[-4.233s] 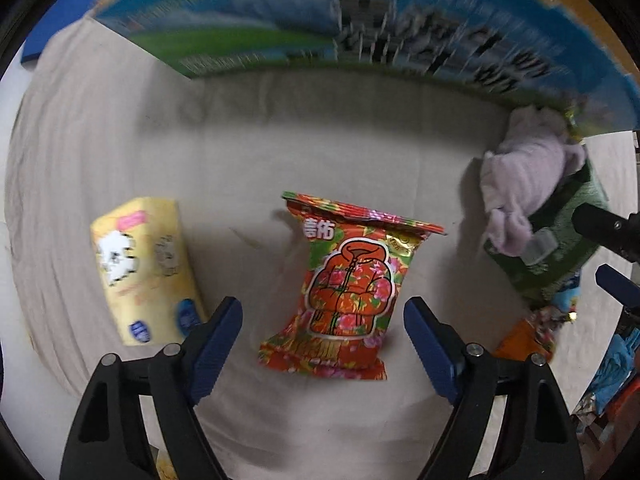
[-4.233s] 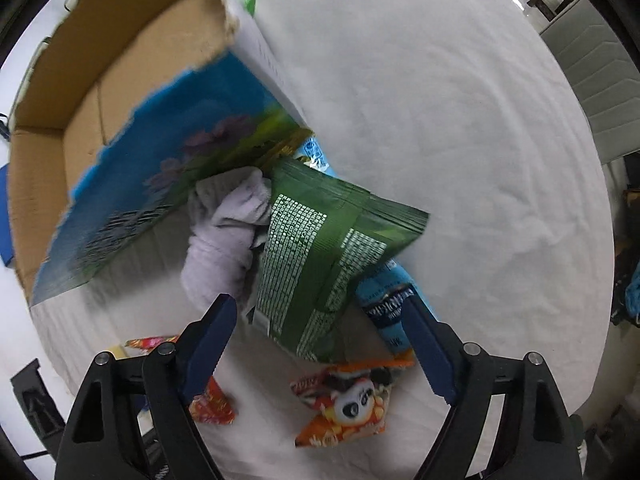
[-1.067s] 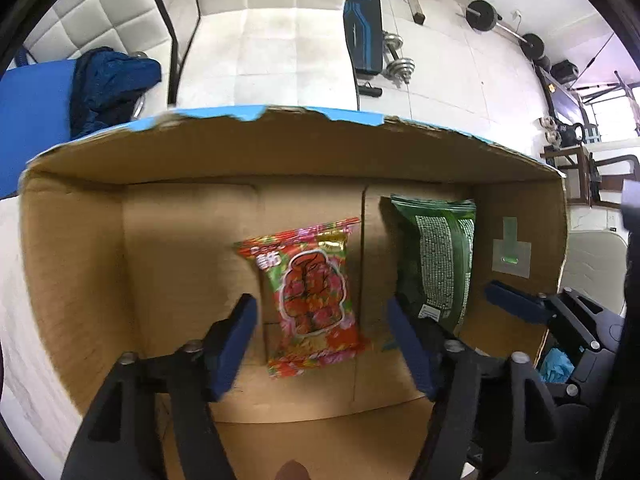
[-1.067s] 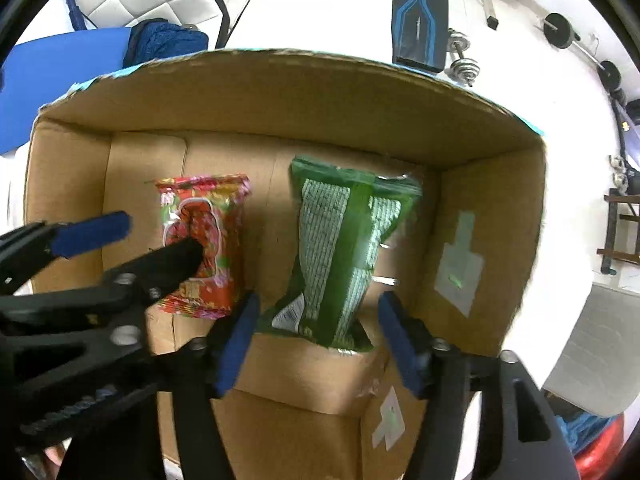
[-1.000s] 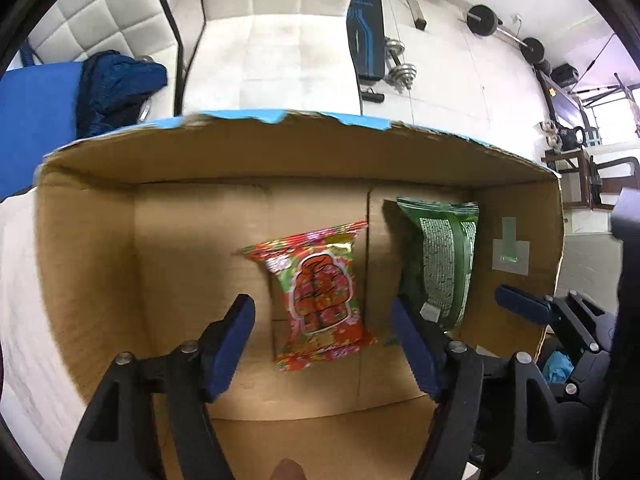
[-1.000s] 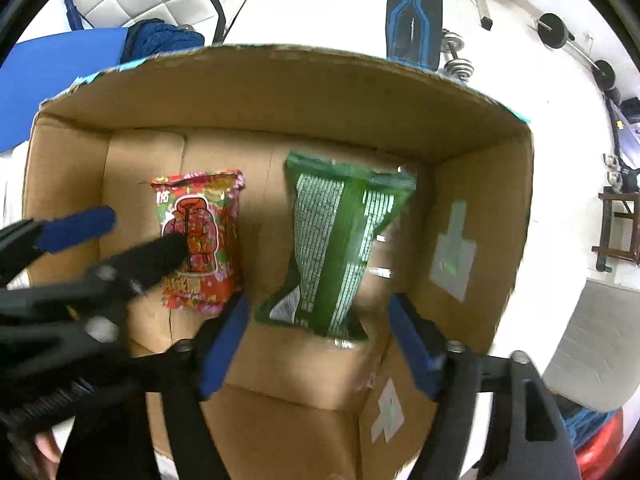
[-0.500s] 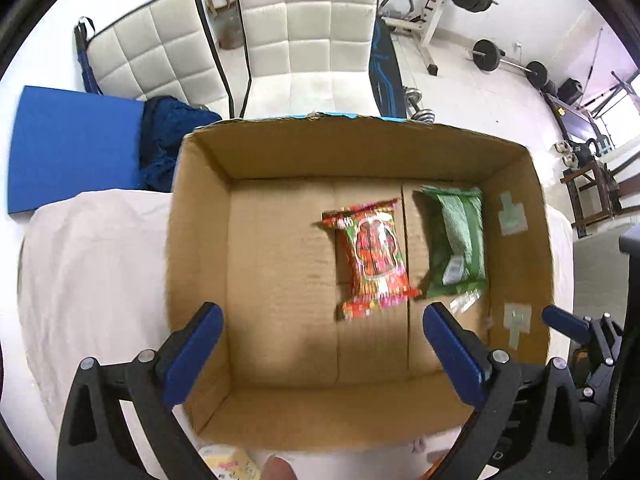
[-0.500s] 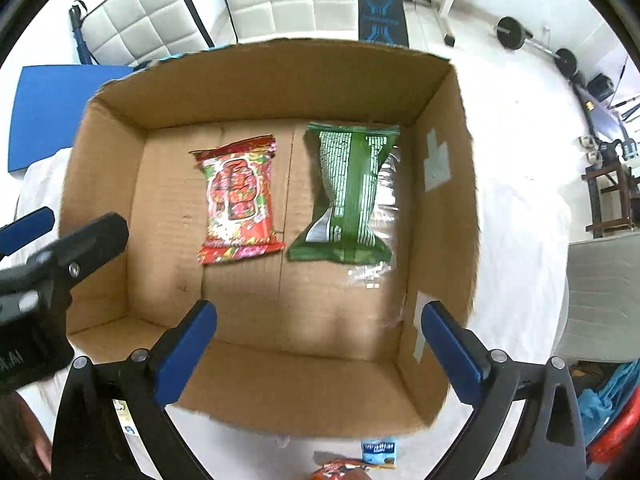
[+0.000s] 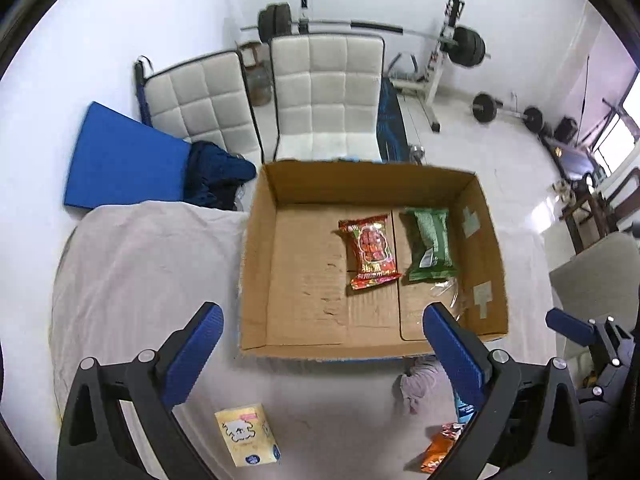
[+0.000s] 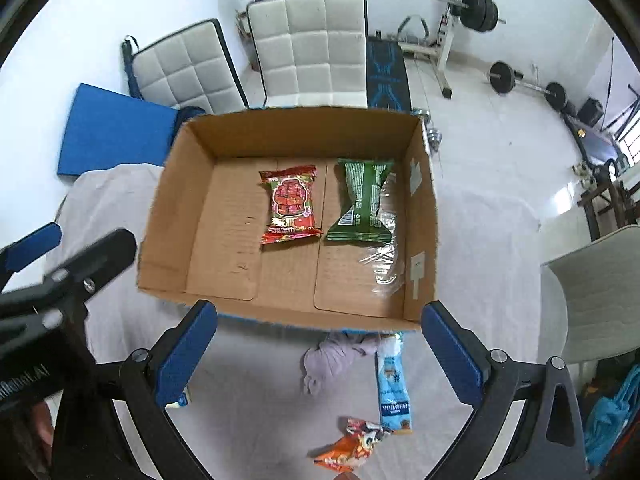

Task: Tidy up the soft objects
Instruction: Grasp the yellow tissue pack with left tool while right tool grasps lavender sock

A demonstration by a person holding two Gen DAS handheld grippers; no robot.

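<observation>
Grey cloth covers the bench (image 9: 132, 280), and a cardboard box (image 10: 176, 208) stands open on it. Inside the box a red snack bag (image 10: 291, 204) and a green snack bag (image 10: 362, 200) lie side by side on the floor of the box, close together, the green one nearer the right wall.

On the cloth in front of the box lie more soft things: a lilac cloth bundle (image 10: 332, 360) just beside the box's near wall, a blue packet (image 10: 394, 392) to its right, an orange snack bag (image 10: 352, 446) nearer the camera, and a yellow tissue pack (image 9: 246, 434) well apart to the left.

Behind the bench are two white padded chairs (image 9: 326, 96), a blue mat (image 9: 120, 160), a dark blue garment (image 9: 218, 172) and a barbell on a rack (image 9: 372, 30) against the white wall, with smaller weights on the pale floor.

Both tools hang above the near edge of the box. The left hand-held gripper (image 9: 320, 354) has its blue pads spread wide with nothing between them. The right hand-held gripper (image 10: 320, 352) is likewise spread wide and carries nothing.
</observation>
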